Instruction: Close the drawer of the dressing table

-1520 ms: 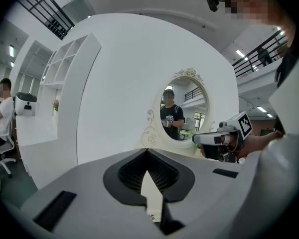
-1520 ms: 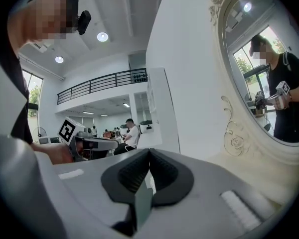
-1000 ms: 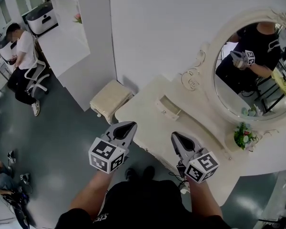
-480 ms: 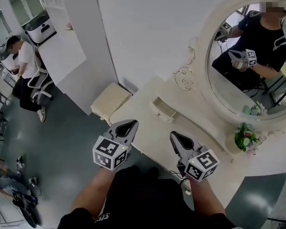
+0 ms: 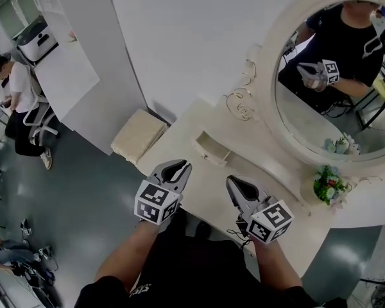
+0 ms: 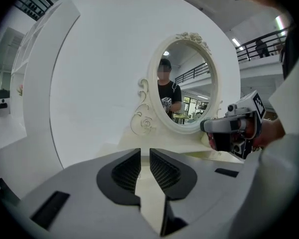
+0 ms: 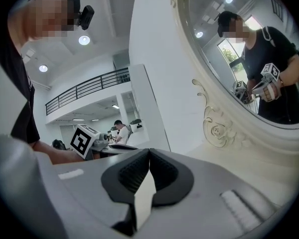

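The cream dressing table (image 5: pixel 277 194) carries a small drawer (image 5: pixel 210 148) that stands pulled out near its left end, below the oval mirror (image 5: pixel 333 76). My left gripper (image 5: pixel 178 167) hovers at the table's front edge, short of the drawer. Its jaws are opening, with a narrow gap and nothing between them, as the left gripper view (image 6: pixel 145 151) shows. My right gripper (image 5: pixel 233 183) is over the table top, right of the drawer. In the right gripper view (image 7: pixel 149 152) its fingertips meet with nothing held.
A small pot of flowers (image 5: pixel 327 183) stands on the table at the right under the mirror. A cushioned stool (image 5: pixel 138 135) sits beside the table's left end, next to a white wall. A person (image 5: pixel 16 95) sits on a chair far left.
Both grippers have come closer to the table and the drawer. The left gripper's jaws have parted slightly. The right gripper stays shut.
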